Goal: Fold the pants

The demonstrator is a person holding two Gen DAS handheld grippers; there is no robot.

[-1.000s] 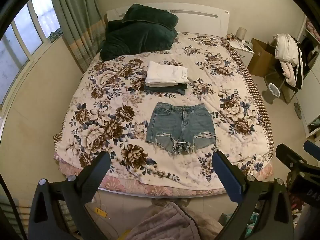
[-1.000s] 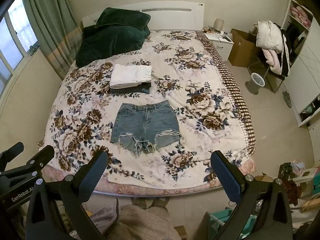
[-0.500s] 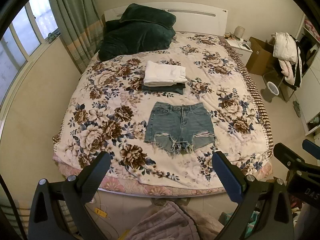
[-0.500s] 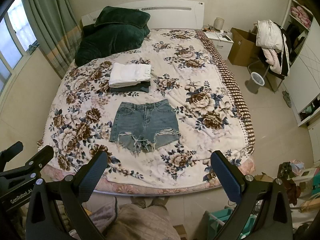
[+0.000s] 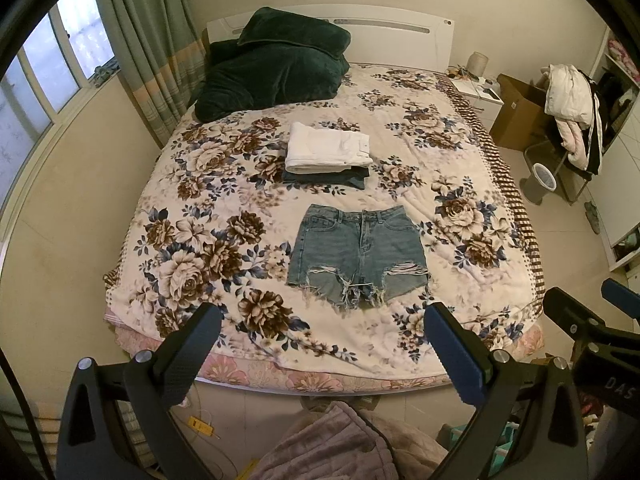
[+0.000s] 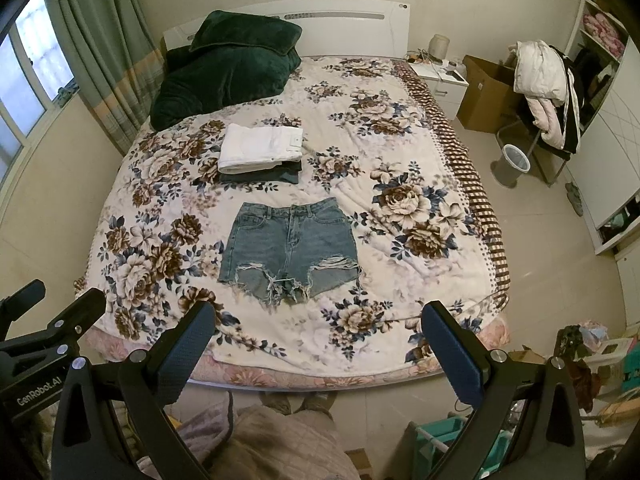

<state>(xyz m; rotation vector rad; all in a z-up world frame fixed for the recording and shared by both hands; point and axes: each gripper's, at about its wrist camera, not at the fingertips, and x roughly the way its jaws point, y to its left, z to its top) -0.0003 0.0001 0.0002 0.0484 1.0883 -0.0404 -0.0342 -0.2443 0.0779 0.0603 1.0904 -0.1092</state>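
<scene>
Broadly, the floral-quilted bed spreads below; denim shorts lie flat near its foot edge. Both tools hang over the floor short of it, level: left gripper and right gripper, jaws wide apart, empty.

Left gripper and right gripper — jaws wide apart, side by side.

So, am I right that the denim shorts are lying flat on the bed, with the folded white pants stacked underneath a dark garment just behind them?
Not quite: the folded white pants lie on top of the dark garment, not underneath it, as the left wrist view shows. The rest holds: the denim shorts lie flat on the bed, with that stack just behind them.
</scene>
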